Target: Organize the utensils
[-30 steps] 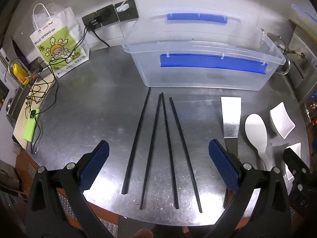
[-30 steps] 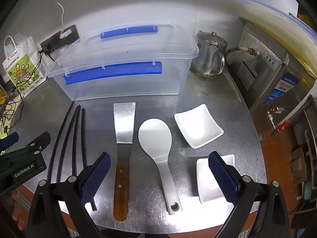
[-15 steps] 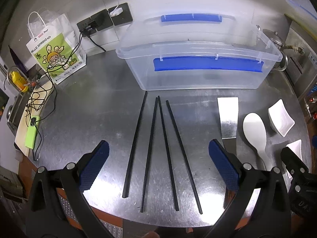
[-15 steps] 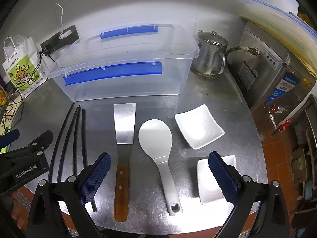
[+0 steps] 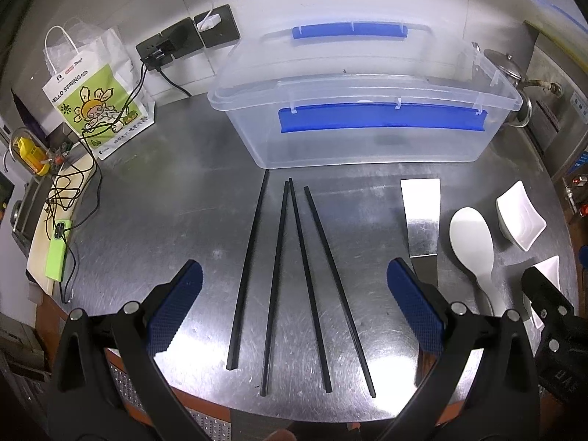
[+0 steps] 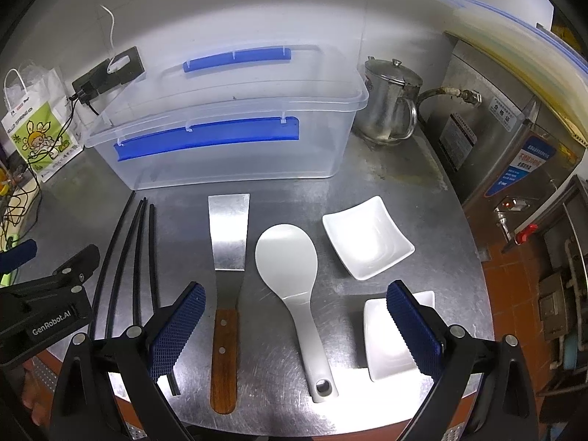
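- Both claws hang wide open and hold nothing: our left gripper point(image 5: 294, 308) sits above the near ends of the four black chopsticks point(image 5: 283, 275), our right gripper point(image 6: 294, 323) above the handles of the spatula point(image 6: 226, 268) and the white rice paddle point(image 6: 294, 279).
- We judge the task barely begun: every utensil lies loose on the steel table point(image 6: 367, 183), and the clear storage bin point(image 6: 228, 139) behind them looks to have nothing in it.
- Left to do, as we read it: gather the chopsticks, spatula and paddle, and perhaps the two small white dishes point(image 6: 367, 242) beside the paddle.
- We work on scratched, shiny steel that throws glare near the front edge.
- Around us: a metal kettle point(image 6: 389, 110) right of the bin, wall sockets point(image 5: 187, 38) with trailing cables, and a printed paper bag point(image 5: 99, 99) at the left.
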The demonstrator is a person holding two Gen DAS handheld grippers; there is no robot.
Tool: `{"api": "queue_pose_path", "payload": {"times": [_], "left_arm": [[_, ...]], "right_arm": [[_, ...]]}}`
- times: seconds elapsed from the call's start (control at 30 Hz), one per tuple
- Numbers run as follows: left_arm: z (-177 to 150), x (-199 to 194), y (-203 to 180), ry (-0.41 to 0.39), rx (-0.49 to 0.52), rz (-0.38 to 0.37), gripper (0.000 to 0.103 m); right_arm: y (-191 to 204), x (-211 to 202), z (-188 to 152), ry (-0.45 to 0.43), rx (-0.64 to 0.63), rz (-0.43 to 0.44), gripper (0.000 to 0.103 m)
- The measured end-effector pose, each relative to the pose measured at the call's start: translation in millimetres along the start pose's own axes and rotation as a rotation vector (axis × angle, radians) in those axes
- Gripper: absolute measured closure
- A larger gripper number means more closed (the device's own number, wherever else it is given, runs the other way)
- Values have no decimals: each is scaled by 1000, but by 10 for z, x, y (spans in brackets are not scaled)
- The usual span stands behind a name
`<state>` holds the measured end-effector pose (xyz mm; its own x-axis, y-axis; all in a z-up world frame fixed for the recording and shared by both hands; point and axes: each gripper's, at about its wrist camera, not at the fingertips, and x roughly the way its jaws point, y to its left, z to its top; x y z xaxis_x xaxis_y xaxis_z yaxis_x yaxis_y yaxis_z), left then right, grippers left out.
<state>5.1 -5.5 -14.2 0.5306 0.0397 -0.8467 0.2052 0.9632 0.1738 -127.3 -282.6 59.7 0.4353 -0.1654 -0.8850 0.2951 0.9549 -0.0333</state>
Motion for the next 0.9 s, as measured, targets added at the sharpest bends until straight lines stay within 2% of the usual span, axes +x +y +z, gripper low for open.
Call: {"api": "queue_pose_path", "payload": {"times": [0.6, 0.73, 0.83, 0.9], "left_arm": [[1, 36, -7, 3, 18, -18, 6], [-13, 33, 14, -8, 19, -47, 6], [-83, 48, 9, -19, 37, -123, 6], [-155, 110, -33, 11, 44, -271, 6]], "right_arm": [[3, 32, 8, 11, 22, 1, 5], [-113, 0, -44, -12, 43, 38, 5], [-321, 24, -133, 12, 44, 43, 5], [-447, 73, -251, 63, 19, -40, 5]]}}
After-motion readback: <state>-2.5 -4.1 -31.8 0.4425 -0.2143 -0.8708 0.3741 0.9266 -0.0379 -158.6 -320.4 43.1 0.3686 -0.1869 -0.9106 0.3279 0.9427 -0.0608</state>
